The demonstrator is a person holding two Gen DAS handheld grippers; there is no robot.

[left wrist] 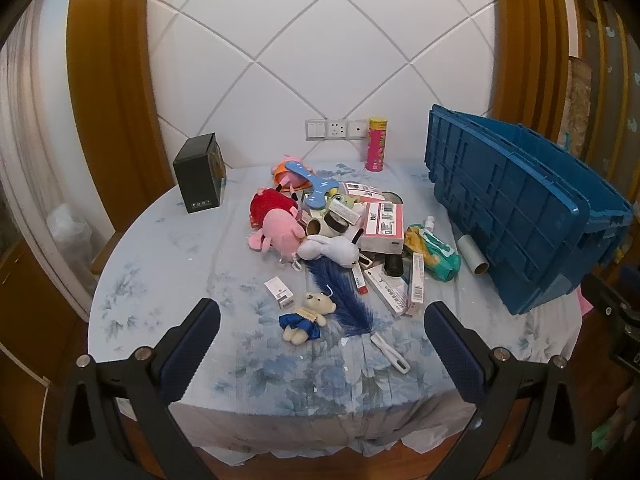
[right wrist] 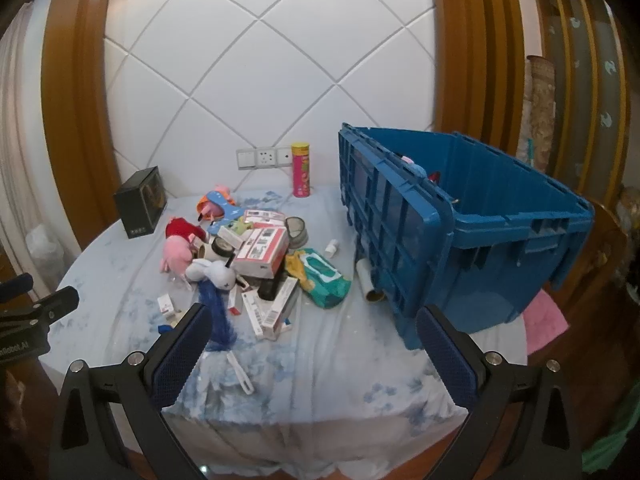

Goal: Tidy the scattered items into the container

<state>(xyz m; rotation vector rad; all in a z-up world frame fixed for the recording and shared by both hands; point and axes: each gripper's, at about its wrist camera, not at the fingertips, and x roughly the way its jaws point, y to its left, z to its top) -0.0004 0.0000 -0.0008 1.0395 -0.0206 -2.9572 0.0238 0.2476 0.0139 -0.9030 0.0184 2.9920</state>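
The left claw (left wrist: 322, 320) fills the near edge of its view, jaws spread wide with nothing between them, hovering over a round tabletop (left wrist: 160, 280) covered in a pale blue floral cloth. The right claw (right wrist: 314, 326) is likewise wide open and empty. Just beyond the left claw lie a small teddy bear in a blue outfit (left wrist: 306, 317), a blue feather (left wrist: 340, 296) and a white handled tool (left wrist: 390, 351). Farther back, a jumbled heap holds a pink plush toy (left wrist: 278, 234), a red plush (left wrist: 270, 206), a pink-and-white carton (left wrist: 383, 227) and a green wipes pack (left wrist: 434, 254). A cardboard roll (left wrist: 474, 255) rests against the blue plastic crate (left wrist: 520, 216), which stands at the tabletop's right side. A pink snack tube (left wrist: 377, 144) stands upright by the wall; a black box (left wrist: 199, 178) stands at the far left.
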